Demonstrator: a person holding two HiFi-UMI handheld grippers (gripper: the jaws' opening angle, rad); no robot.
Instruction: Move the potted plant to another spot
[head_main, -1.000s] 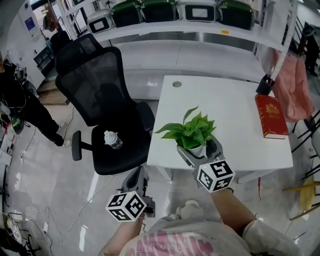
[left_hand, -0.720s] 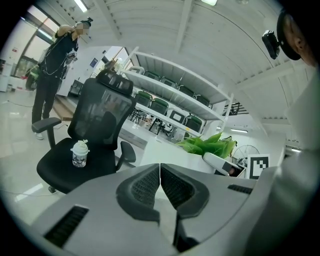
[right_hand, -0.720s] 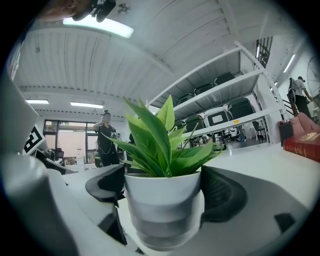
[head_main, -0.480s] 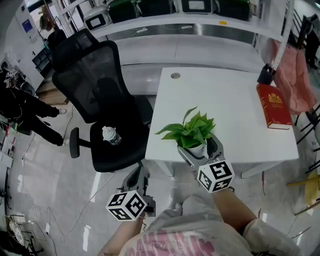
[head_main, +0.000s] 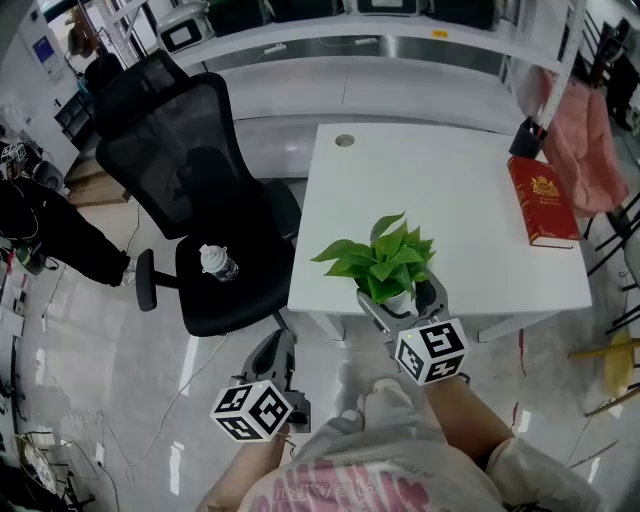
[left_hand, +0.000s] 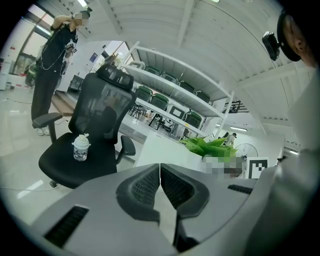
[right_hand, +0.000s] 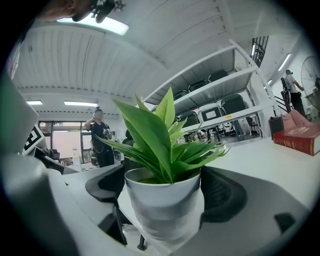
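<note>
Progress, judged: grasp done, carry and placing left | right gripper (head_main: 400, 300): clamped on green plant in white pot (head_main: 383, 262), at near edge of white square table (head_main: 440, 190) | left gripper (left_hand: 160, 185): jaws together, empty, off table's near-left corner

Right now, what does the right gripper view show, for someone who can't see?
The right gripper holds a green potted plant between its jaws, filling the middle. Behind lie a white table and a red book at right.
</note>
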